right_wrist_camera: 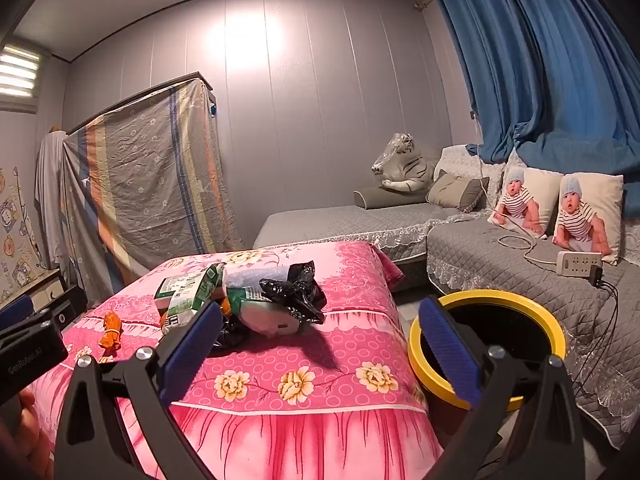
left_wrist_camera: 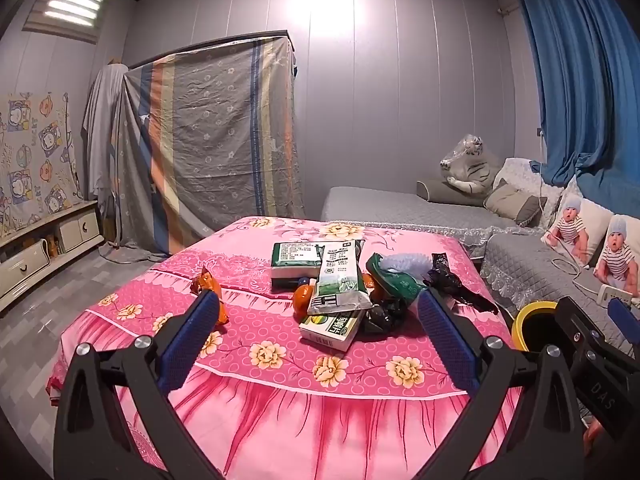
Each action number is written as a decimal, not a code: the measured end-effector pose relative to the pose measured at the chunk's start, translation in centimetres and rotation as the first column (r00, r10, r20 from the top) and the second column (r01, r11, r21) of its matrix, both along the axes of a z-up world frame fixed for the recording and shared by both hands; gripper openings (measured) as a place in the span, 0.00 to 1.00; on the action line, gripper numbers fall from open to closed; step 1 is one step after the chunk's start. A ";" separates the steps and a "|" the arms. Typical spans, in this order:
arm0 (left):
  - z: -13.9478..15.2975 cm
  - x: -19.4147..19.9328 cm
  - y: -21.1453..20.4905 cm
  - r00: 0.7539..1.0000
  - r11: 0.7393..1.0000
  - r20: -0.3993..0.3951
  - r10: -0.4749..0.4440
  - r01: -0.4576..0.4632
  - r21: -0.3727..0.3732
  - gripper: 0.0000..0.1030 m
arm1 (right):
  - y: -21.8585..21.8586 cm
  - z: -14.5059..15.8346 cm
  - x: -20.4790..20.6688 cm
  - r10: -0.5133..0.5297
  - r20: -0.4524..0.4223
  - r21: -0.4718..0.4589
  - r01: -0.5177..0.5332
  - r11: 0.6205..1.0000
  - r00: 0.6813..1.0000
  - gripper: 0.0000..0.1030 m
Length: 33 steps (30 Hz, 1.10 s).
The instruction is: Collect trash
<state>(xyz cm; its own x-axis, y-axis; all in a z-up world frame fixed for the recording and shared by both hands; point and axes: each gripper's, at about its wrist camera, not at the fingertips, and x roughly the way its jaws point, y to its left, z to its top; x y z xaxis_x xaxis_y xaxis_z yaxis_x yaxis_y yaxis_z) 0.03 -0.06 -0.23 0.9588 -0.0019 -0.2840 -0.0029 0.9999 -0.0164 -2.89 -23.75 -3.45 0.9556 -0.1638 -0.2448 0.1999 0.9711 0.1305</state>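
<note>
A heap of trash lies on the pink flowered table cover (left_wrist_camera: 280, 396) (right_wrist_camera: 304, 412): a white and green carton (left_wrist_camera: 332, 330), a green and white wrapper (left_wrist_camera: 340, 280), a green packet (left_wrist_camera: 296, 258), a crumpled black bag (left_wrist_camera: 452, 284) (right_wrist_camera: 296, 292) and a dark green bag (left_wrist_camera: 394, 278). An orange wrapper (left_wrist_camera: 210, 288) (right_wrist_camera: 112, 330) lies apart to the left. A yellow-rimmed black bin (right_wrist_camera: 496, 344) (left_wrist_camera: 534, 326) stands right of the table. My left gripper (left_wrist_camera: 318, 342) hovers open short of the heap. My right gripper (right_wrist_camera: 320, 348) is open too, holding nothing, between heap and bin.
A grey quilted sofa (right_wrist_camera: 500, 256) with baby-print cushions (right_wrist_camera: 584, 216), a power strip (right_wrist_camera: 578, 262) and cables runs along the right. A sheet-draped wardrobe (left_wrist_camera: 208, 148) stands at the back left, a low cabinet (left_wrist_camera: 44, 252) by the left wall. Blue curtains (right_wrist_camera: 540, 60) hang right.
</note>
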 end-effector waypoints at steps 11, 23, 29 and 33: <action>-0.3 0.2 0.0 1.000 1.000 -0.003 -0.002 0.002 -0.003 0.92 | 0.1 -0.1 0.0 0.000 0.000 0.000 0.000 1.000 1.000 0.92; -0.8 0.2 0.0 1.000 1.000 -0.008 -0.004 0.004 -0.003 0.92 | 0.0 -0.1 0.0 0.000 -0.002 0.002 0.000 1.000 1.000 0.92; -2.1 0.2 0.1 1.000 1.000 -0.016 -0.004 0.004 -0.007 0.92 | 0.0 -0.2 0.0 -0.001 -0.001 0.000 0.001 1.000 1.000 0.92; -2.2 0.3 0.1 1.000 1.000 -0.017 -0.005 0.005 -0.006 0.92 | 0.0 -0.2 0.0 0.000 -0.003 0.002 0.000 1.000 1.000 0.92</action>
<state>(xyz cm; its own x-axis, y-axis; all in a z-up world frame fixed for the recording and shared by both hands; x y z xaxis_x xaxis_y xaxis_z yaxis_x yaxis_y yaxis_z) 0.29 0.05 -2.44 0.9538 -0.0080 -0.3004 0.0014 0.9998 -0.0220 -2.91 -23.72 -3.65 0.9549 -0.1634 -0.2478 0.2003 0.9709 0.1315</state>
